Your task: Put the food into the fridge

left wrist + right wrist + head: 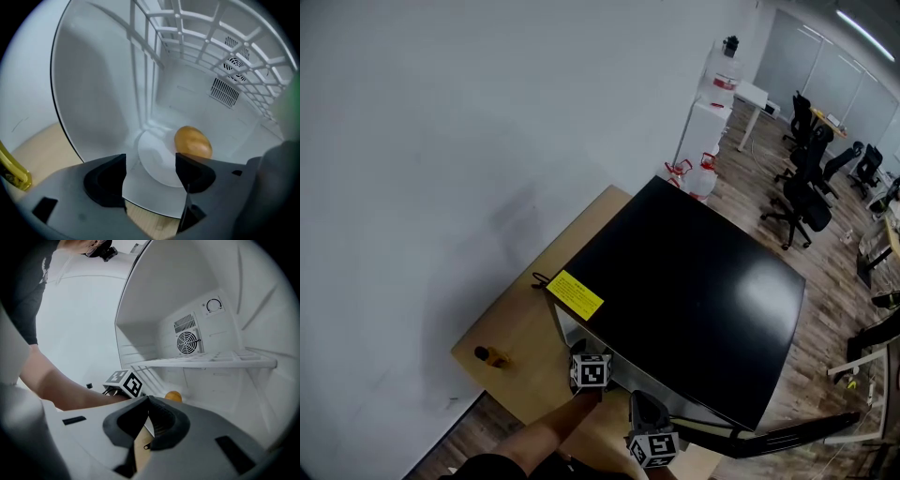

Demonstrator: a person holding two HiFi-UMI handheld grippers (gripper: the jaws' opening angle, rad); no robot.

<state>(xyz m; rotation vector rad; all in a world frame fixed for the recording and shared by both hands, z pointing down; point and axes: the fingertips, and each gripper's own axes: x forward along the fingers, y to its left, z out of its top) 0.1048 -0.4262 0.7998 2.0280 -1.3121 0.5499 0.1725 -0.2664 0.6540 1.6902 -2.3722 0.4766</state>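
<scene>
Black pads of the left tongs [150,169] stand spread wide with nothing between them. Just past their right pad, a golden-brown piece of food [192,142] lies on a white plate [149,146] on the floor of the fridge [93,93]. The right tongs [147,401] are pressed together at the tips and look empty, held near the open front under the wire shelf [211,363].

I judge the main step done, since the food sits inside and free of any grip. What seems left is drawing the tongs out and shutting the door. A small brown thing [494,356] stands on the bench [520,328]; whether it is food I cannot tell.

On the fridge's black top is a yellow label [575,295], its print too small to read. The dial [213,305] on the back wall shows no legible writing.
</scene>
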